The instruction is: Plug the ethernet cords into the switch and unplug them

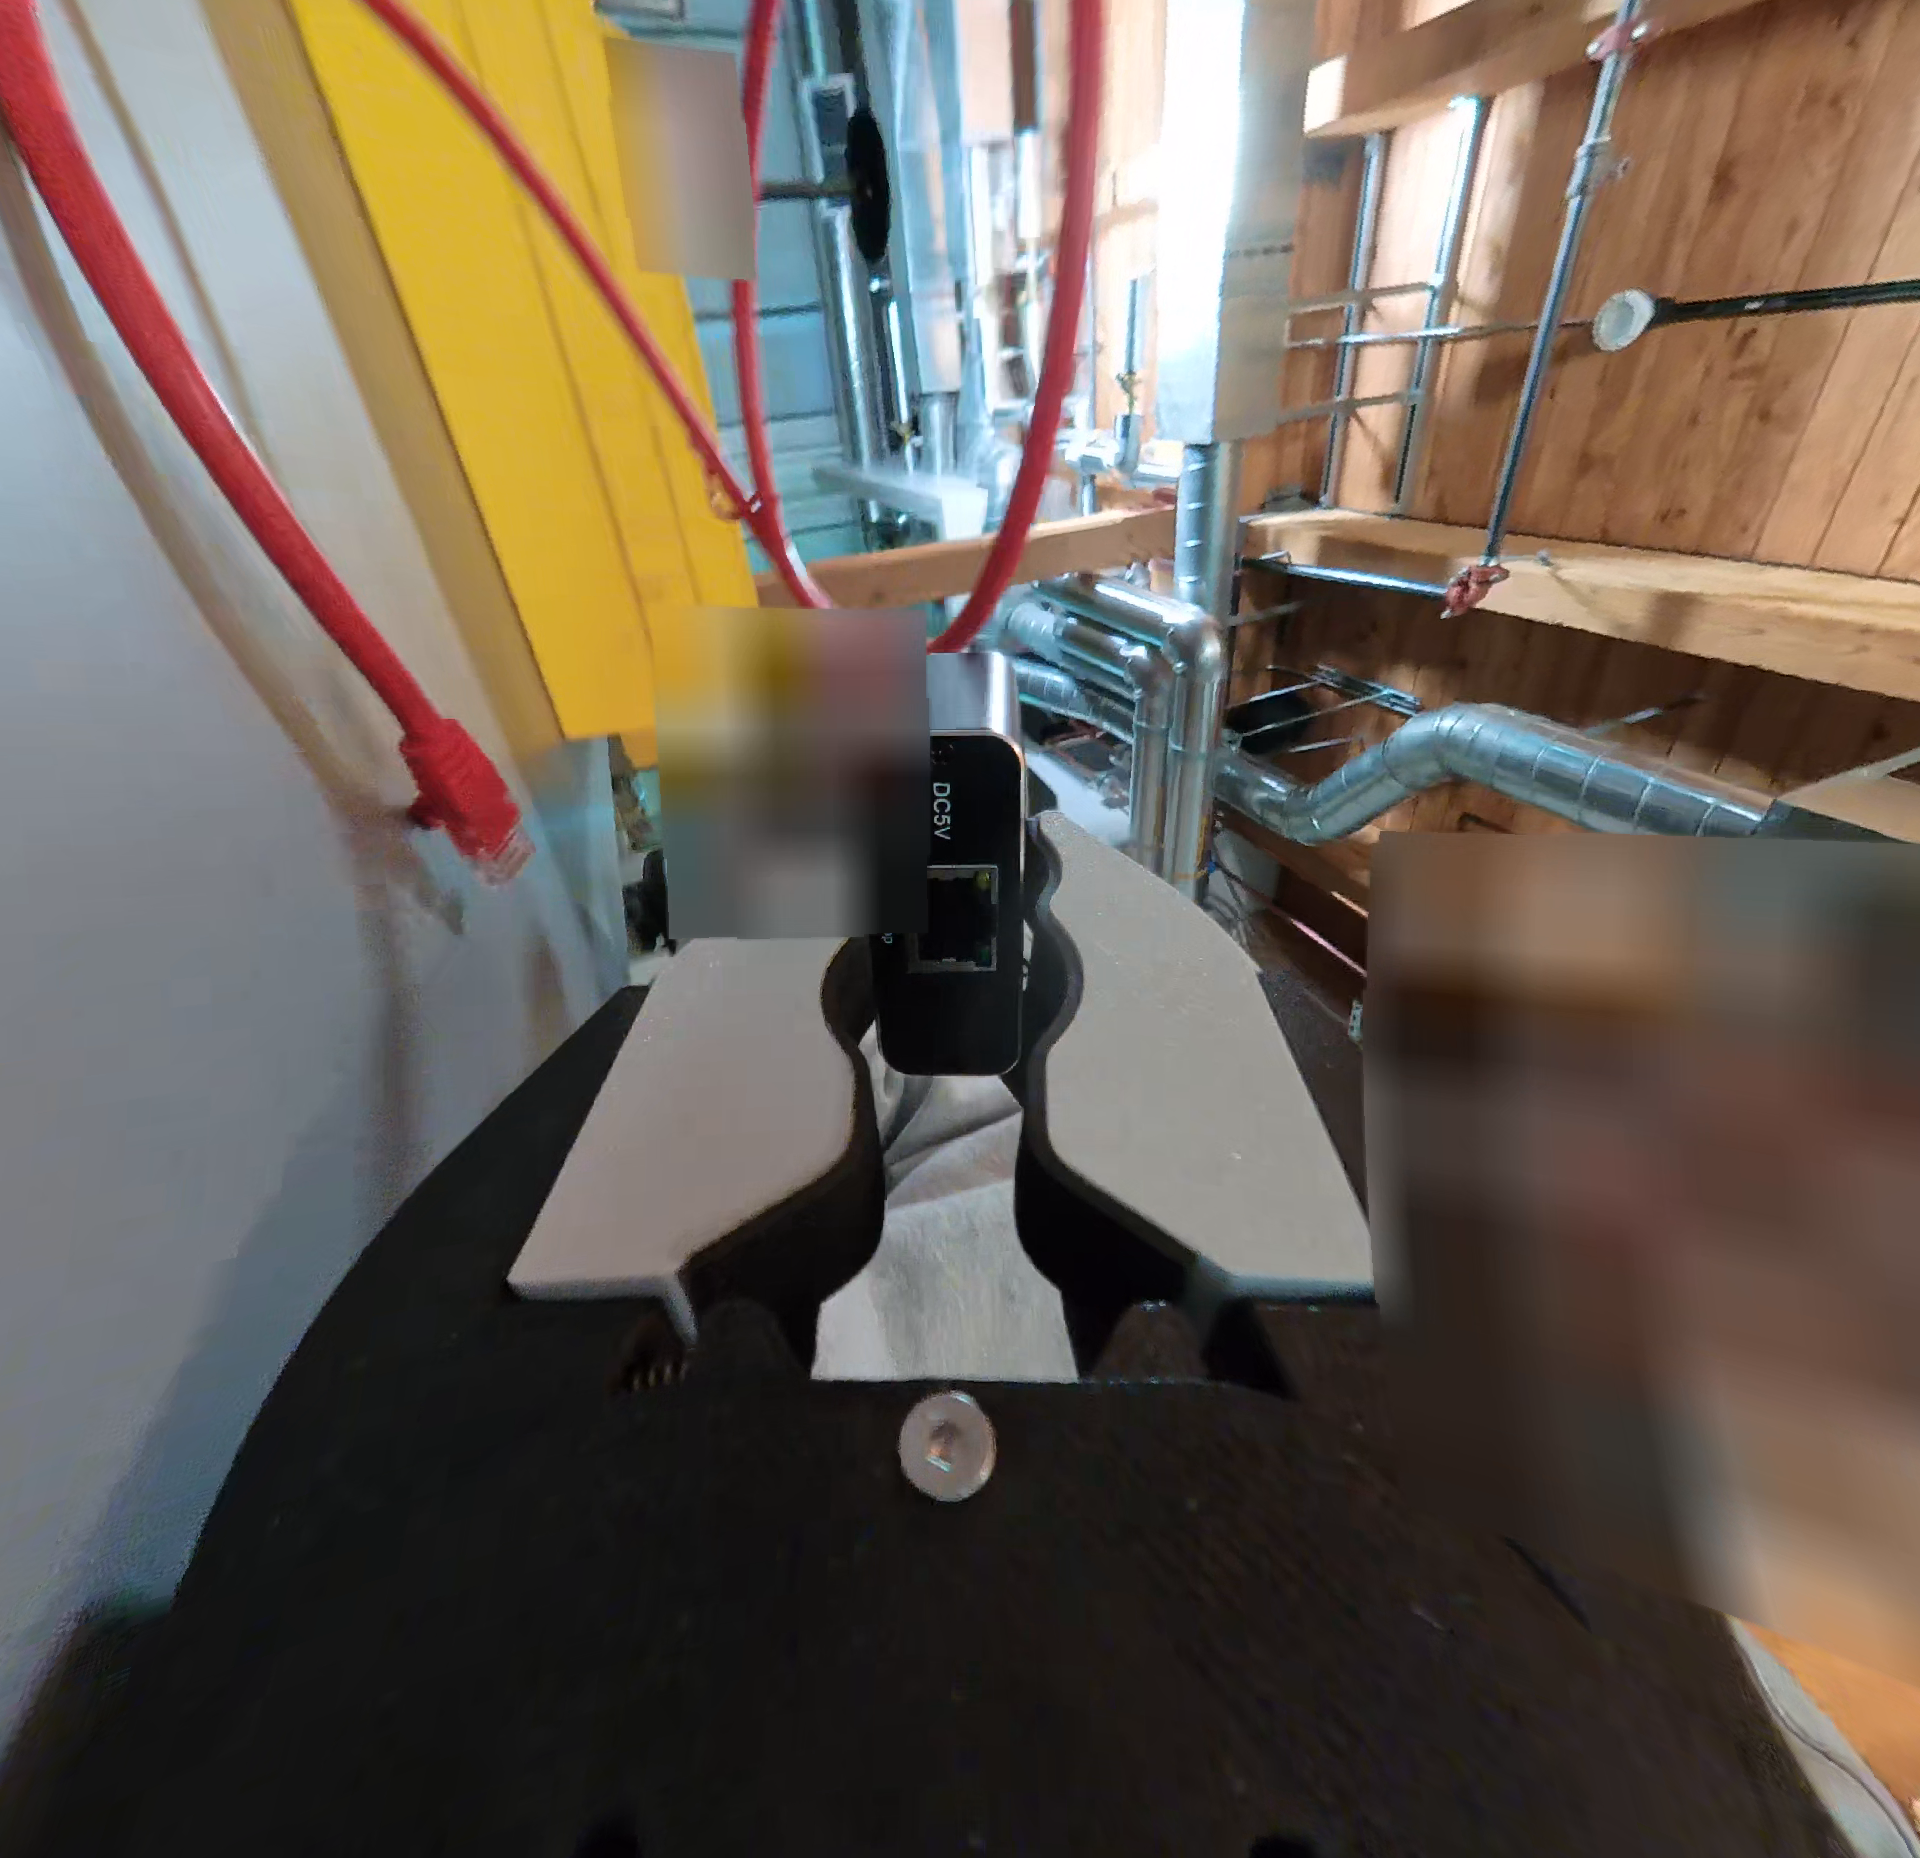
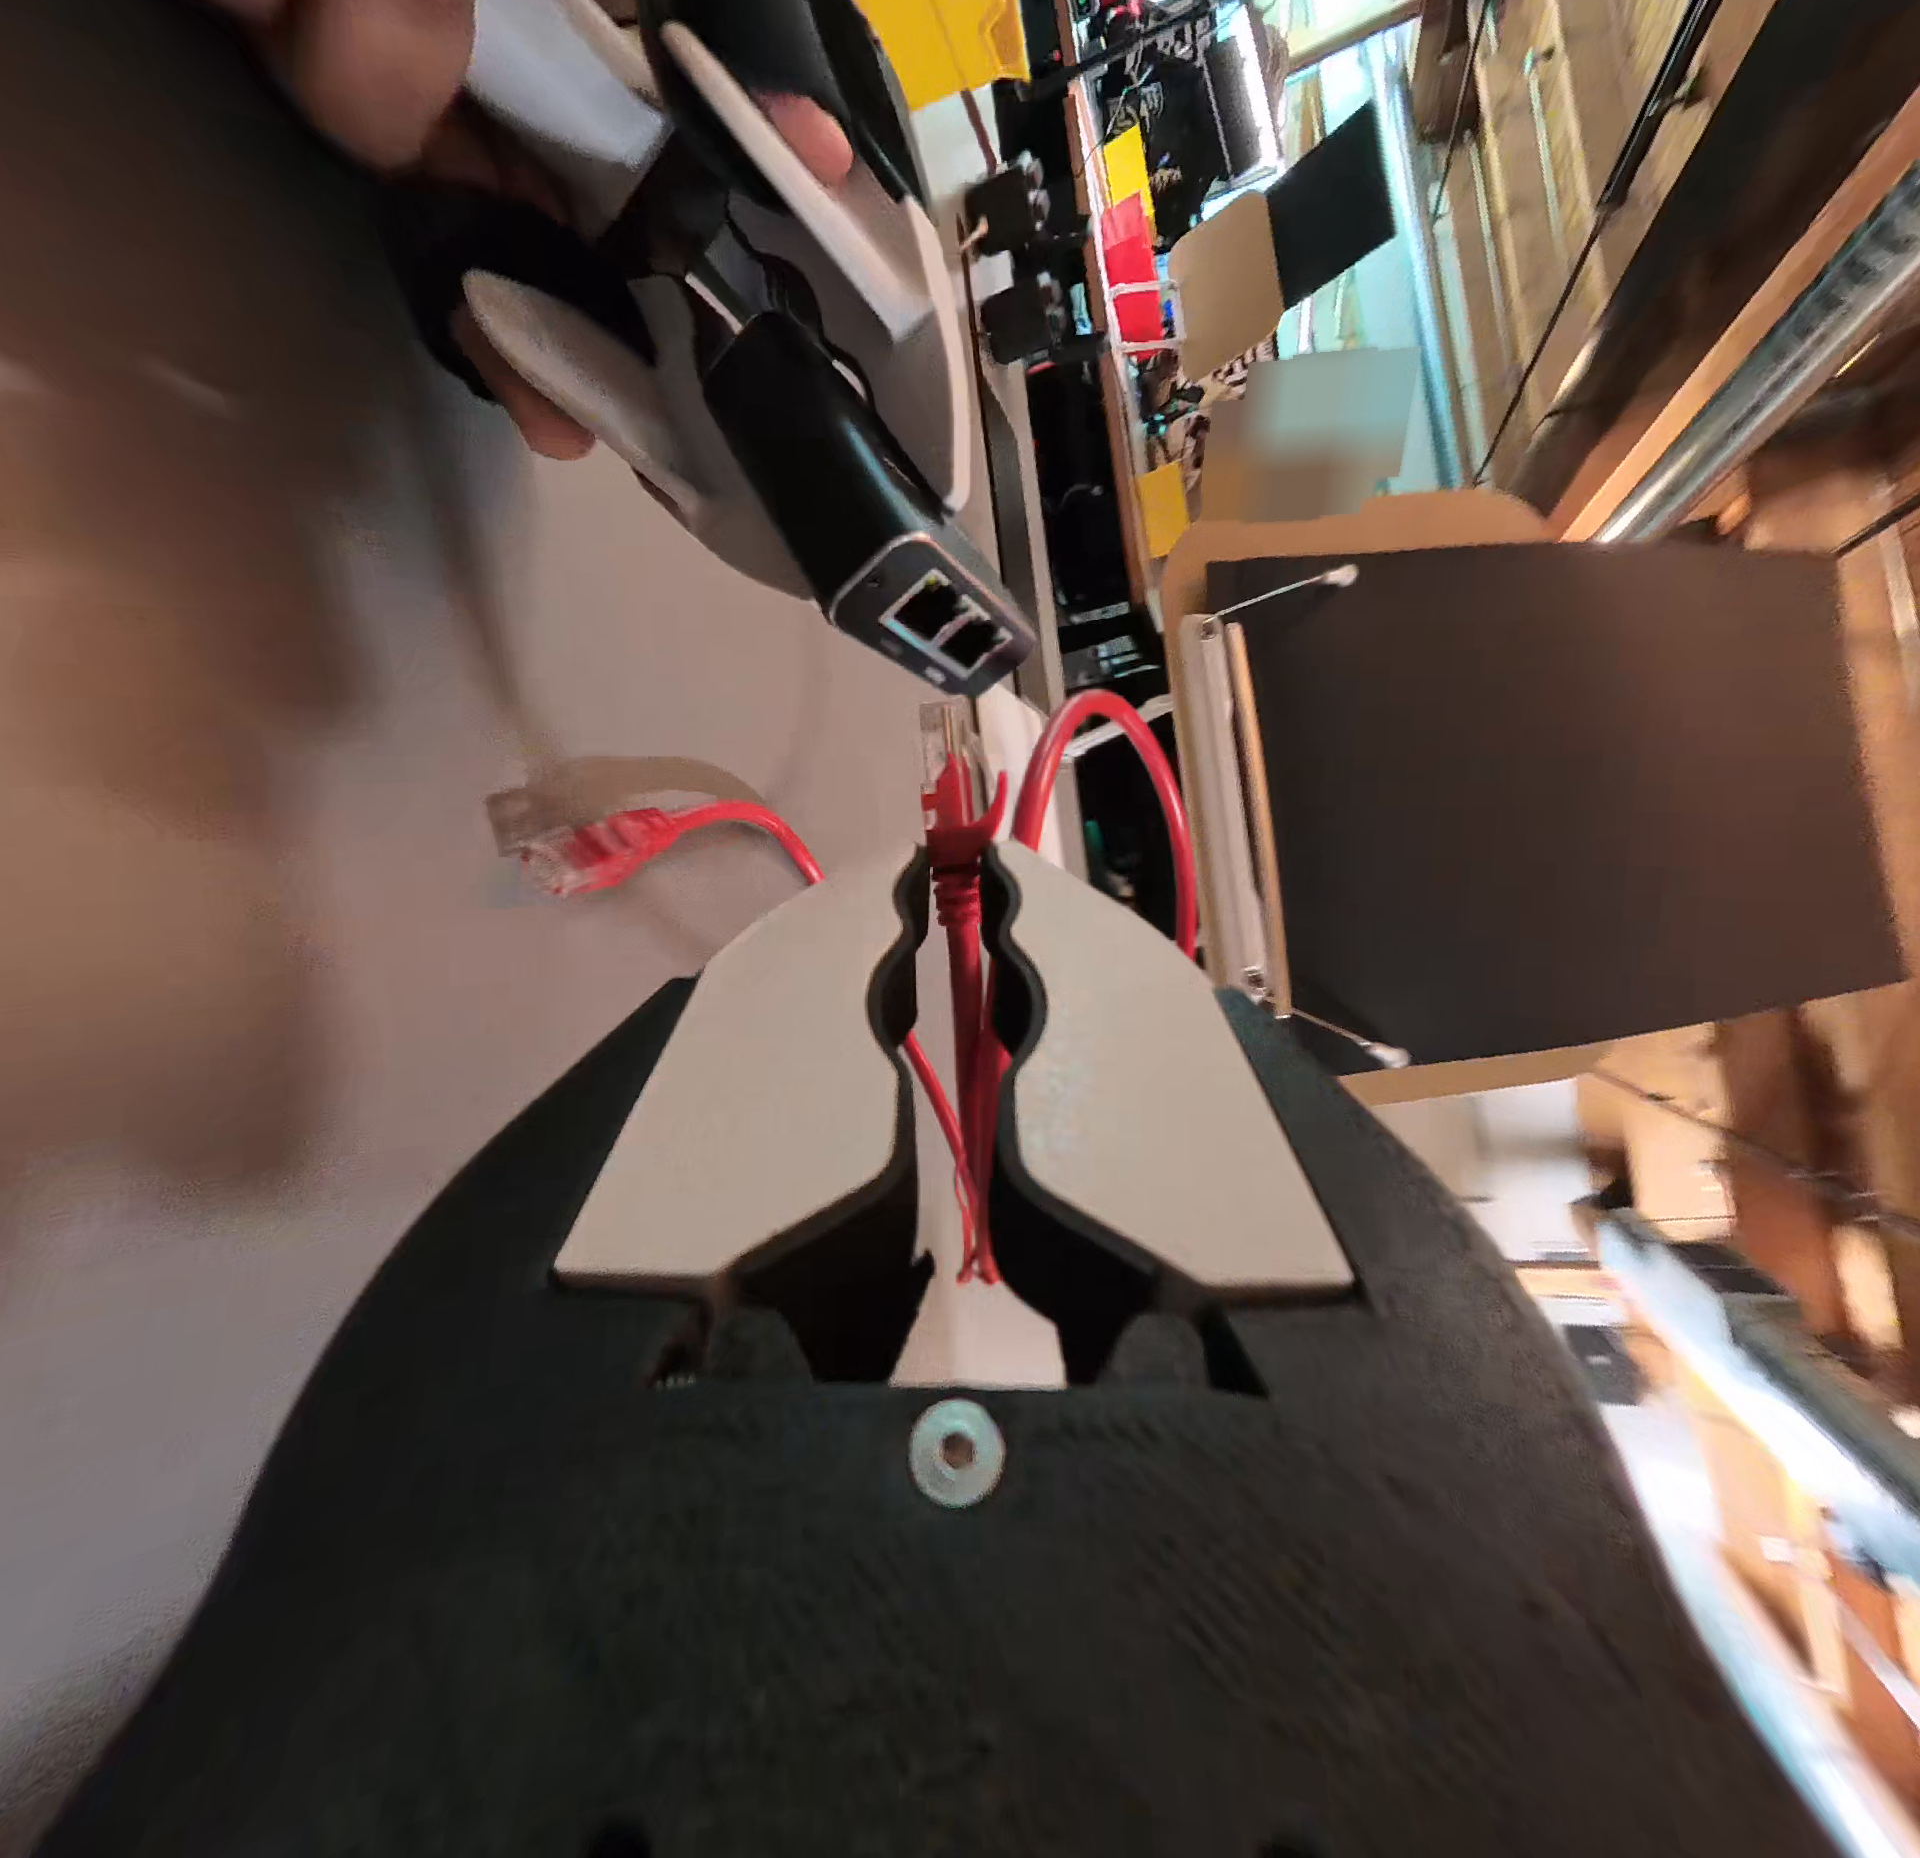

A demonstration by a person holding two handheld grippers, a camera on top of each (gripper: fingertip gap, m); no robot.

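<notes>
My left gripper [image 1: 951,935] is shut on a small black switch [image 1: 961,915] and holds it in the air, its port face towards the camera. In the right wrist view the switch [image 2: 883,551] shows two empty ports, held by the left gripper [image 2: 727,395] at upper left. My right gripper [image 2: 951,863] is shut on a red ethernet cord [image 2: 956,935] just behind its clear plug [image 2: 940,733]. The plug tip sits just below the switch's ports, apart from them. A second red cord's plug [image 2: 582,842] lies loose on the white surface; it also shows in the left wrist view [image 1: 468,790].
Red cord loops [image 1: 1060,354] hang behind the switch. A white surface [image 2: 675,665] lies under the cords. A dark box with a wooden frame [image 2: 1538,790] stands to the right. A person's hand [image 2: 416,63] holds the left gripper. Metal ducts [image 1: 1507,769] and wooden walls lie beyond.
</notes>
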